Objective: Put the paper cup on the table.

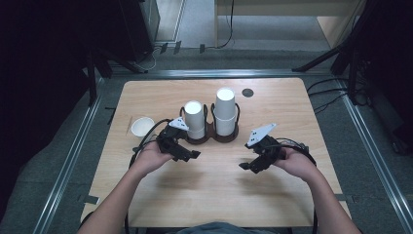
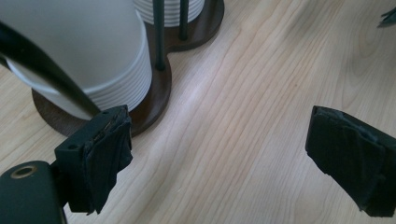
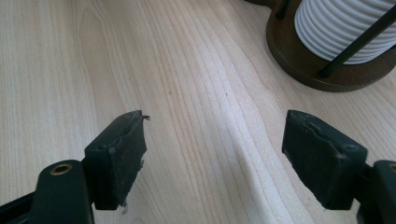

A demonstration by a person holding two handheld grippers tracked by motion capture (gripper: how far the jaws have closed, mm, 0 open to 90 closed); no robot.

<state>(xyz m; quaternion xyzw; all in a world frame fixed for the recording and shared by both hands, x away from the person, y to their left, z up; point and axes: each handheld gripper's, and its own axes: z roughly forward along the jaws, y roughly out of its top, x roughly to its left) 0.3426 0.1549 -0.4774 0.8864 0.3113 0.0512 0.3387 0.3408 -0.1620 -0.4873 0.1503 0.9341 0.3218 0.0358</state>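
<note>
A dark wooden cup holder (image 1: 210, 135) with two round bays and thin black wire uprights stands near the middle of the pale wood-grain table (image 1: 292, 195). Its left bay holds a shorter stack of white paper cups (image 1: 195, 119), upside down with ribbed rims nested at the bottom; its right bay holds a taller stack (image 1: 225, 111) of the same kind. A single white paper cup (image 1: 141, 127) stands upright and apart on the table, left of the holder, and looks empty. No writing can be read on any cup. The left hand-held gripper (image 1: 189, 155) hangs just in front of the shorter stack, its black padded jaws spread wide with nothing between them. The right hand-held gripper (image 1: 247, 167) hangs over bare table, in front of and to the right of the taller stack, its jaws likewise wide and empty.
</note>
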